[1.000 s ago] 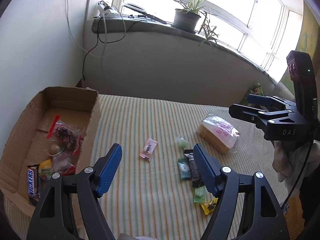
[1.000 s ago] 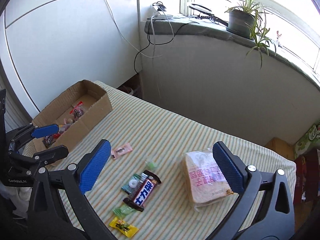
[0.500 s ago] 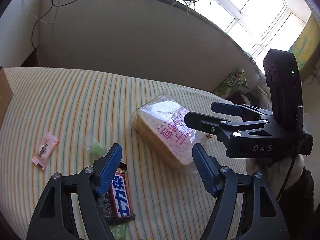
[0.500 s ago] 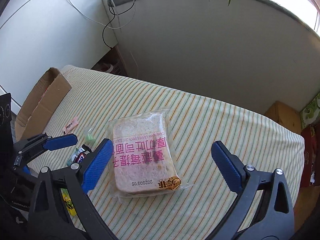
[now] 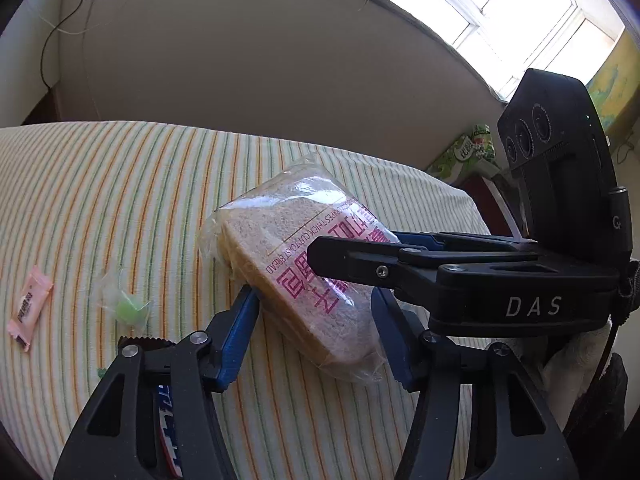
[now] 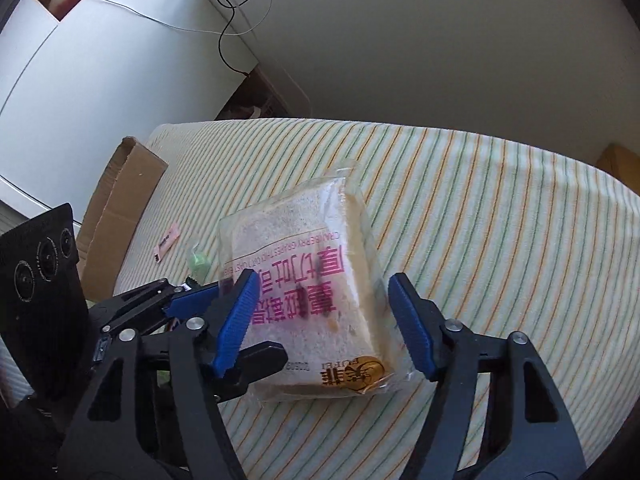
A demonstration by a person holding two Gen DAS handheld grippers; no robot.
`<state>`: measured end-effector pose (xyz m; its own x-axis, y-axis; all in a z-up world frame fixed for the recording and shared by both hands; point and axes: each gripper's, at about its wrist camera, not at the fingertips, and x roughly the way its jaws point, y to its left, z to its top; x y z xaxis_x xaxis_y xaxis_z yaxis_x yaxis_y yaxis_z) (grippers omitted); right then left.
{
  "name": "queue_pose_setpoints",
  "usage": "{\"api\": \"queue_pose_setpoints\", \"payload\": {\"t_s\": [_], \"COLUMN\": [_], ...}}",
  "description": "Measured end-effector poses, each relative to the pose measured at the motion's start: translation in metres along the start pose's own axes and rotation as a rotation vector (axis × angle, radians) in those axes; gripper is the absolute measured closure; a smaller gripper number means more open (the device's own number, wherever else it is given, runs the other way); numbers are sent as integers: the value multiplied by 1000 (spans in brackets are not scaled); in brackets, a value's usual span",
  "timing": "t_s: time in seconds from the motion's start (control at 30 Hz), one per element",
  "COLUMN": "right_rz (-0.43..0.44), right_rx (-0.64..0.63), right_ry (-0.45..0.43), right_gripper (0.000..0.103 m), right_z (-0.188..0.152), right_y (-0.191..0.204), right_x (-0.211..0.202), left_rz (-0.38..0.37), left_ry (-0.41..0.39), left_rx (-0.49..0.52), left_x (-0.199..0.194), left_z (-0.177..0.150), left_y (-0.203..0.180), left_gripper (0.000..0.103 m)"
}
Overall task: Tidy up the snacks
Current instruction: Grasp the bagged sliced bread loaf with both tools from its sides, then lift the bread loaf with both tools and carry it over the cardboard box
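The bagged bread slice (image 6: pixel 308 292) lies on the striped tabletop (image 6: pixel 500 220), between the open fingers of the right gripper (image 6: pixel 320 320) and also of the open left gripper (image 5: pixel 316 336).

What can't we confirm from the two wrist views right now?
- Whether either gripper's jaws touch the bread bag: both straddle it, contact unclear.
- Chocolate bar: left wrist view, mostly hidden behind the left gripper.
- Cardboard box contents: right wrist view shows only its outer wall.
- Pink sachet text: too small.
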<state>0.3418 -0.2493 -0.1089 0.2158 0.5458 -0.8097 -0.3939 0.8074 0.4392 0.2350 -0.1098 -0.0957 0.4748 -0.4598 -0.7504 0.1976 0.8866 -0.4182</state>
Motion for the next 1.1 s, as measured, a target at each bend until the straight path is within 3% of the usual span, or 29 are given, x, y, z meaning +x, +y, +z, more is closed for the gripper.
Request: {"api": "queue_pose_setpoints", "payload": {"t_s": [0.2, 0.53, 0.77, 1.1], "right_rz": [-55, -58, -41, 20], "right_rx": [-20, -83, -161, -276], "right_ry": [-32, -100, -111, -93], "right_gripper": [42, 44, 44, 44], "right_z": [-8, -21, -23, -12], "right_y": [28, 101, 167, 264], "right_x": [-9, -39, -36, 2], "left_rz": [5, 71, 128, 224], "left_ry": [-28, -165, -257, -357], "left_rx": [20, 81, 65, -5], "left_x": [-22, -106, -151, -207], "left_z": [-4, -21, -34, -46], "left_y": [-2, 4, 27, 94], "left_gripper": [47, 47, 47, 47]}}
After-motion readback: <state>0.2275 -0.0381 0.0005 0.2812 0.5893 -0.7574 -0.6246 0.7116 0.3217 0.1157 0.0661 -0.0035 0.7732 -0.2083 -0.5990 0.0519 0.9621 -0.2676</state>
